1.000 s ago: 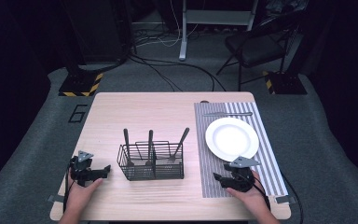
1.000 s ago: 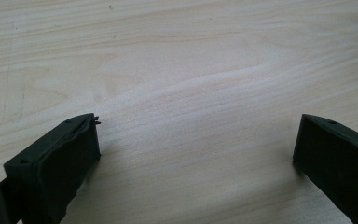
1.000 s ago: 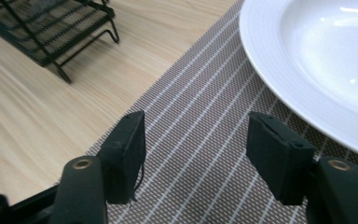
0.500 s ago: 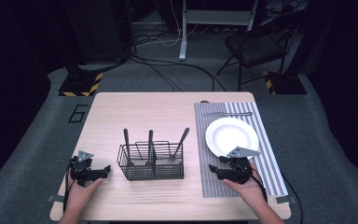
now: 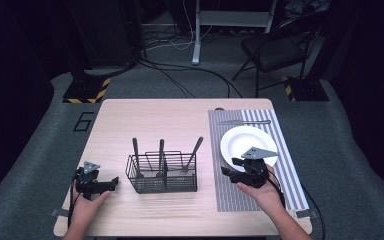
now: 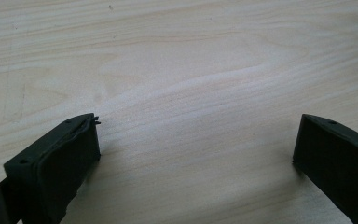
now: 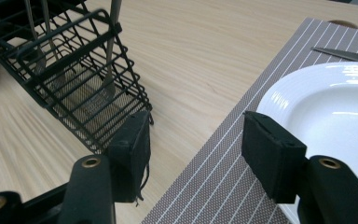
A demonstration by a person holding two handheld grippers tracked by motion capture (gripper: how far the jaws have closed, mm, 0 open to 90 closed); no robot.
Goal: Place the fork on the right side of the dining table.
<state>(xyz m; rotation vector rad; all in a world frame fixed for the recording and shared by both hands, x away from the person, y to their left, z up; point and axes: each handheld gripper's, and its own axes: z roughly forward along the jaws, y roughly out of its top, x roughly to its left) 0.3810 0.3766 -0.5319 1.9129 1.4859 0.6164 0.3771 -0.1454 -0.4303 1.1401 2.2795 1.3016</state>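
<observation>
Two hand-held grippers with spread fingers flank a black wire cutlery caddy (image 5: 162, 172) on a light wooden table (image 5: 180, 120).

The left gripper (image 5: 112, 181) rests on the table at the caddy's 9 o'clock, its fingers (image 6: 60, 163) wide apart over bare wood. The right gripper (image 5: 226, 171) sits at the caddy's 3 o'clock over the striped placemat (image 5: 220, 150), its fingers (image 7: 130, 154) apart and empty, beside the white plate (image 5: 240, 140). Three utensil handles (image 5: 196, 147) stand in the caddy. A knife (image 5: 243, 122) lies at the plate's 12 o'clock.
</observation>
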